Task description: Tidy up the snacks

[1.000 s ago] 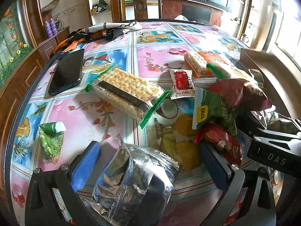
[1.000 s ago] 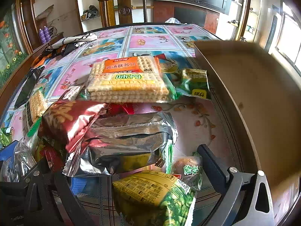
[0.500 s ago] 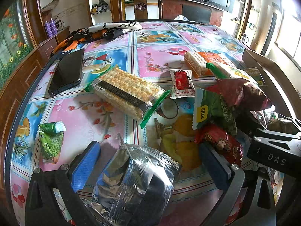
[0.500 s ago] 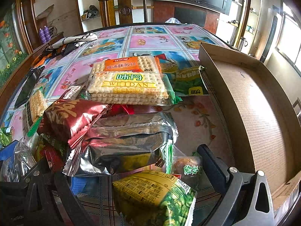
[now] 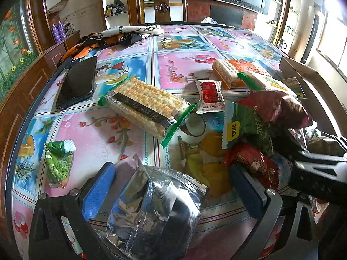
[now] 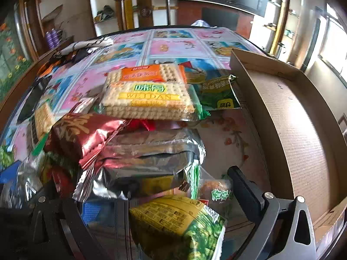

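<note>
Cardboard tray arrives at the counter's right edge

The tray (image 6: 303, 130) now lies settled beside the snack pile; both hand-held grippers, left (image 5: 171, 186) and right (image 6: 173, 197), gape wide, holding nothing, ready to load.

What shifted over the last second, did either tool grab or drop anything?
The cardboard box, blurred and close a second ago, has slid right and away and now sits sharp beside the snack pile. The right tool has shifted slightly; its open fingers straddle the green-yellow pack. Nothing was grabbed or let go. The left tool is unchanged, open around the silver packet; the cracker pack has not moved.
</note>
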`<action>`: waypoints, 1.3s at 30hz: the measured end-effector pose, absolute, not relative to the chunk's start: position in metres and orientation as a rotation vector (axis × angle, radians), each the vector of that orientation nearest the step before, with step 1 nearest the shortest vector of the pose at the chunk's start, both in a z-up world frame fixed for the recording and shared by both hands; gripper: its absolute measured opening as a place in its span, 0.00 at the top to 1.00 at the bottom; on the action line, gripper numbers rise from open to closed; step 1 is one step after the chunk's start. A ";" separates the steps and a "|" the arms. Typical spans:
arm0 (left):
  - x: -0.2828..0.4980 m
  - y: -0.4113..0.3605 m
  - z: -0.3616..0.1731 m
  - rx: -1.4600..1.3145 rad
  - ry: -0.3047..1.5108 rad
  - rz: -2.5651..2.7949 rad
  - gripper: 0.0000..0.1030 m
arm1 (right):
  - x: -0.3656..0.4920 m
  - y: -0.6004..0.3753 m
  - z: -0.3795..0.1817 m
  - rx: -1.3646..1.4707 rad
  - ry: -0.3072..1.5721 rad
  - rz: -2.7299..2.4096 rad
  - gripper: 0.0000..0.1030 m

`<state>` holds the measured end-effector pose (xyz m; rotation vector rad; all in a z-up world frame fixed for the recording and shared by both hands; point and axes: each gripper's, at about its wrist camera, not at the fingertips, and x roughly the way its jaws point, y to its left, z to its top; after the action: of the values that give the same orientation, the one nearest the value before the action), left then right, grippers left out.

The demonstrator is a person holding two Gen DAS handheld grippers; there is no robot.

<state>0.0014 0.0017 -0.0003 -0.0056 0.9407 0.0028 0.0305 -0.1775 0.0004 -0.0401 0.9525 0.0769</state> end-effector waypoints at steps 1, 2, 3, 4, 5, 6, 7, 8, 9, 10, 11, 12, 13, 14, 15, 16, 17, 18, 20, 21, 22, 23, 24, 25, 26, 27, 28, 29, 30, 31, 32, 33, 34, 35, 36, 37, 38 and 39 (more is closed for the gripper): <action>0.001 0.002 0.000 -0.005 0.941 0.003 0.00 | 0.030 -0.178 0.001 -0.054 0.967 0.100 0.00; 0.001 0.002 0.000 -0.004 0.941 0.002 0.00 | 0.030 -0.178 0.001 -0.062 0.982 0.114 0.00; 0.002 0.002 0.000 -0.006 0.942 0.002 0.00 | 0.031 -0.178 0.002 -0.074 1.011 0.133 0.00; 0.001 0.001 0.000 -0.004 0.943 -0.001 0.00 | 0.031 -0.178 0.002 -0.083 1.038 0.149 0.00; 0.001 0.001 0.000 -0.003 0.943 -0.003 0.00 | 0.031 -0.179 0.002 -0.093 1.062 0.167 0.00; 0.000 0.001 0.000 -0.001 0.944 -0.006 0.00 | 0.031 -0.179 0.003 -0.101 1.085 0.181 0.00; 0.000 0.001 -0.001 0.002 0.947 -0.010 0.00 | 0.030 -0.180 0.003 -0.103 1.096 0.194 0.00; -0.002 0.001 -0.001 0.003 0.950 -0.013 0.00 | 0.027 -0.181 0.002 -0.105 1.106 0.207 0.00; -0.005 0.001 0.000 -0.002 0.957 -0.020 0.00 | 0.025 -0.183 0.003 -0.101 1.117 0.215 0.01; -0.008 0.001 0.000 -0.002 0.971 -0.028 0.00 | 0.021 -0.185 0.004 -0.087 1.126 0.222 0.03; -0.010 0.001 0.001 0.000 0.991 -0.035 0.00 | 0.017 -0.188 0.007 -0.072 1.135 0.233 0.04; -0.012 0.001 0.001 -0.002 1.015 -0.046 0.00 | 0.013 -0.189 0.010 -0.070 1.140 0.242 0.04; -0.015 0.000 0.003 0.001 1.030 -0.068 0.00 | 0.010 -0.189 0.013 -0.077 1.138 0.248 0.04; -0.018 0.000 0.005 -0.018 1.046 -0.091 0.00 | 0.005 -0.189 0.018 -0.087 1.135 0.260 0.04; -0.021 0.002 0.008 -0.022 1.050 -0.103 0.00 | 0.001 -0.189 0.022 -0.098 1.138 0.280 0.05; -0.026 0.004 0.014 -0.030 1.039 -0.121 0.00 | -0.002 -0.188 0.025 -0.109 1.136 0.292 0.07; -0.029 0.006 0.018 -0.019 1.020 -0.121 0.00 | -0.007 -0.189 0.031 -0.118 1.119 0.294 0.07; -0.032 0.008 0.024 -0.010 1.007 -0.119 0.00 | -0.009 -0.191 0.037 -0.114 1.104 0.297 0.10; -0.039 0.020 0.036 -0.035 0.987 -0.114 0.00 | -0.016 -0.195 0.047 -0.091 1.074 0.307 0.13; -0.039 0.026 0.041 -0.041 1.000 -0.105 0.02 | -0.018 -0.197 0.051 -0.081 1.067 0.307 0.15; -0.041 0.038 0.047 -0.068 0.997 -0.088 0.05 | -0.019 -0.199 0.054 -0.067 1.066 0.310 0.20; -0.042 0.048 0.050 -0.103 0.994 -0.085 0.10 | -0.019 -0.201 0.056 -0.043 1.070 0.321 0.23; -0.042 0.061 0.053 -0.134 1.001 -0.071 0.13 | -0.019 -0.203 0.058 -0.021 1.073 0.331 0.31; -0.042 0.069 0.054 -0.164 0.998 -0.069 0.14 | -0.019 -0.205 0.060 0.000 1.076 0.336 0.35; -0.039 0.083 0.056 -0.184 1.007 -0.046 0.14 | -0.018 -0.207 0.061 0.018 1.079 0.341 0.35; -0.035 0.096 0.058 -0.197 1.017 -0.017 0.14 | -0.018 -0.209 0.063 0.032 1.080 0.347 0.35; -0.033 0.108 0.057 -0.230 1.026 -0.008 0.14 | -0.018 -0.209 0.064 0.040 1.079 0.349 0.35; -0.029 0.116 0.055 -0.233 1.040 0.003 0.15 | -0.019 -0.210 0.065 0.049 1.077 0.352 0.35; -0.024 0.122 0.053 -0.240 1.063 0.006 0.18 | -0.020 -0.210 0.066 0.053 1.076 0.357 0.35; -0.020 0.128 0.048 -0.253 1.088 -0.003 0.21 | -0.021 -0.209 0.066 0.054 1.080 0.360 0.35; -0.014 0.132 0.042 -0.256 1.109 -0.012 0.28 | -0.021 -0.207 0.067 0.053 1.085 0.364 0.35; -0.008 0.131 0.038 -0.234 1.125 -0.004 0.31 | -0.022 -0.205 0.067 0.053 1.089 0.371 0.35; -0.002 0.130 0.031 -0.225 1.151 -0.015 0.32 | -0.023 -0.203 0.067 0.053 1.092 0.383 0.35; 0.002 0.130 0.027 -0.221 1.165 -0.020 0.35 | -0.024 -0.200 0.068 0.049 1.093 0.395 0.35; 0.004 0.130 0.024 -0.215 1.170 -0.013 0.40 | -0.025 -0.197 0.069 0.039 1.091 0.404 0.35; 0.006 0.131 0.020 -0.217 1.168 -0.012 0.42 | -0.026 -0.195 0.070 0.032 1.087 0.409 0.35; 0.008 0.130 0.019 -0.206 1.162 -0.011 0.43 | -0.027 -0.192 0.071 0.027 1.083 0.417 0.35; 0.009 0.130 0.019 -0.197 1.161 -0.013 0.45 | -0.028 -0.189 0.072 0.026 1.083 0.423 0.35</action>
<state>0.0095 0.1296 0.0187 -0.1965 1.1609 -0.0132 -0.0275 -0.1893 0.0721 0.0264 1.0833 0.4227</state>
